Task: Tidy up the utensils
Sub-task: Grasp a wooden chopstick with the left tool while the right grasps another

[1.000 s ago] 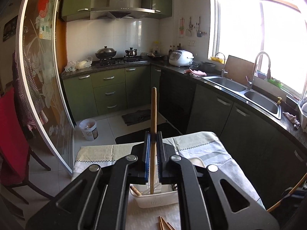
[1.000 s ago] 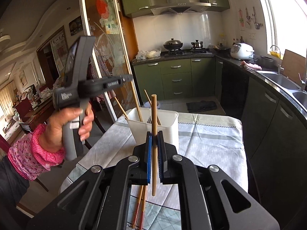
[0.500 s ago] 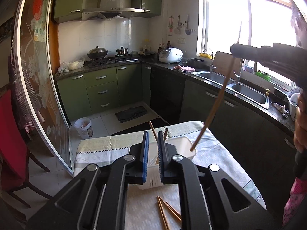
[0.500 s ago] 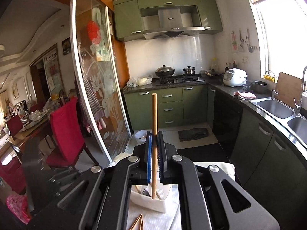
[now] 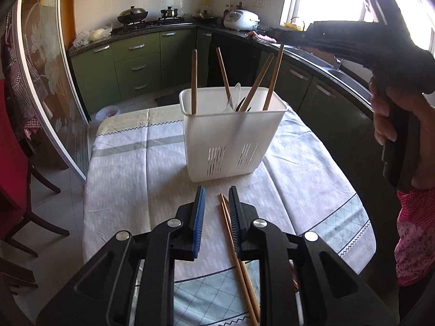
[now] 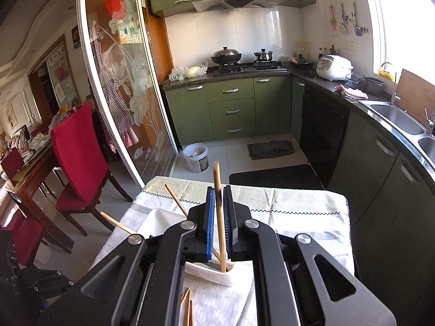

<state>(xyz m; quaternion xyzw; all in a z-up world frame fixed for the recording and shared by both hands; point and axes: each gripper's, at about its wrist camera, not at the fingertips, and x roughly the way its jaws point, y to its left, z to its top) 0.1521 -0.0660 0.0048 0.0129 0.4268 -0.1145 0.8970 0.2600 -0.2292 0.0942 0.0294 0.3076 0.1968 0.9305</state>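
Dropping a chopstick (image 6: 219, 212) into the white utensil holder (image 5: 231, 138): that looks like your step in hand. Your right gripper (image 6: 219, 222) sits above the holder's right end with its blue pads parted a little; the stick stands between them, its tip already inside the rim, and I can't tell whether the pads touch it. Ease the jaws wider and lift straight up so you don't drag it back out. Your left gripper (image 5: 216, 209) is low in front of the holder, jaws wide and holding nothing, with two loose chopsticks (image 5: 233, 241) lying on the tablecloth (image 5: 130, 163) between its fingers. Close on just one, near its middle. Four sticks lean in the holder, so steer clear of them.
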